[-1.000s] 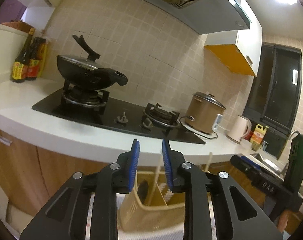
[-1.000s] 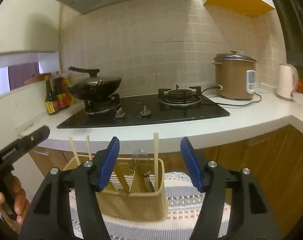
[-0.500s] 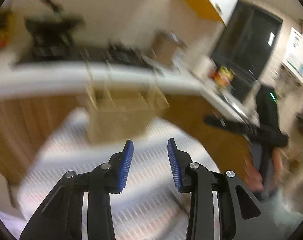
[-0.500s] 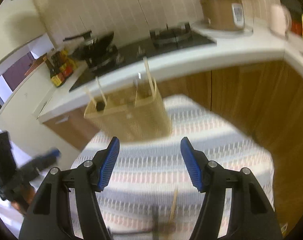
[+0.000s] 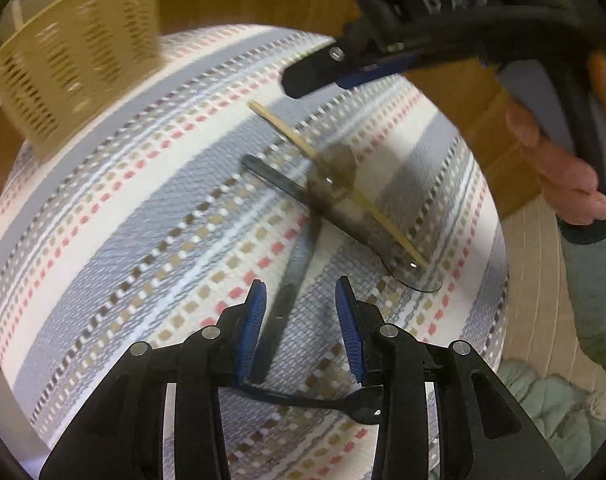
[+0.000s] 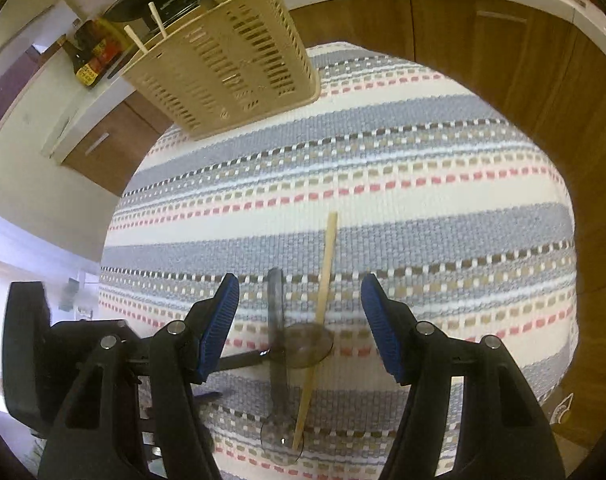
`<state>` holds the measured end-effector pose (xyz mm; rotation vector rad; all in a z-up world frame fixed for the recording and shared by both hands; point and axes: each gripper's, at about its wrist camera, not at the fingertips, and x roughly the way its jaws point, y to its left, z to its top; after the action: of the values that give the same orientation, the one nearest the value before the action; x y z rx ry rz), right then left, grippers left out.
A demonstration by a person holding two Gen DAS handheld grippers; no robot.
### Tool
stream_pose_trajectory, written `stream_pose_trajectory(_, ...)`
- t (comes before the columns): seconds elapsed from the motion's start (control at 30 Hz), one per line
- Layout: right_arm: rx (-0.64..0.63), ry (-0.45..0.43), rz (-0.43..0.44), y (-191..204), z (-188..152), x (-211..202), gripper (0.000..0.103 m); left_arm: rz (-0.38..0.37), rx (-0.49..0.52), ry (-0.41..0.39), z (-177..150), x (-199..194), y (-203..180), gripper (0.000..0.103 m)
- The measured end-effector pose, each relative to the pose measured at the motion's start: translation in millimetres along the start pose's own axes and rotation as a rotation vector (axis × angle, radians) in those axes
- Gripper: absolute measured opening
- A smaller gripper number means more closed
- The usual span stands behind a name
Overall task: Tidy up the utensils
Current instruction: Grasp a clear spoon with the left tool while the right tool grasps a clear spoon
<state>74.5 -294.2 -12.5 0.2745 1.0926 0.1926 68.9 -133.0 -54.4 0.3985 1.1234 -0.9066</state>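
Observation:
Several utensils lie crossed on the striped cloth point(image 5: 151, 216): a wooden chopstick point(image 5: 287, 132), a clear grey spoon point(image 5: 271, 174) and a darker spoon whose handle point(image 5: 293, 280) runs down between the pads of my left gripper point(image 5: 301, 320). The left pads stand apart and do not press on it. A black utensil point(image 5: 315, 400) lies under that gripper. My right gripper point(image 6: 301, 316) hovers open over the same chopstick point(image 6: 327, 268) and grey spoon point(image 6: 276, 304). The beige slotted basket point(image 6: 223, 68) stands at the cloth's far edge with chopsticks and spoons upright in it.
Wooden cabinet fronts point(image 6: 443, 40) and a white counter edge rise just behind the basket. Sauce bottles point(image 6: 89, 60) and a black wok stand on the counter. A person's hand point(image 5: 559, 176) holds the right gripper point(image 5: 343, 68) above the utensils.
Both grippers have dropped from facing the stove and basket and now point down at the cloth. The loose utensils have come into view under them. The left jaws stand a little wider.

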Motion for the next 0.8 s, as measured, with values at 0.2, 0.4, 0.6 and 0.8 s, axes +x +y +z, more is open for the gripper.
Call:
stream_pose_trajectory(0.2,0.012,0.006,0.003,-4,-8,-3,0.06,0.028,0.012,0.092,20,25,-6,0.03)
stream_pose_trajectory(0.4,0.029,0.007,0.01,-9,-13,-8,0.06,0.042,0.021,0.122,45,37,-13,0.03)
stream_pose_trajectory(0.6,0.042,0.005,0.015,-13,-13,-11,0.06,0.017,-0.101,0.083,56,42,-1,0.01)
stream_pose_trajectory(0.8,-0.006,0.053,0.022,-1,-15,6,0.06,-0.031,-0.36,-0.025,42,23,44,0.01)
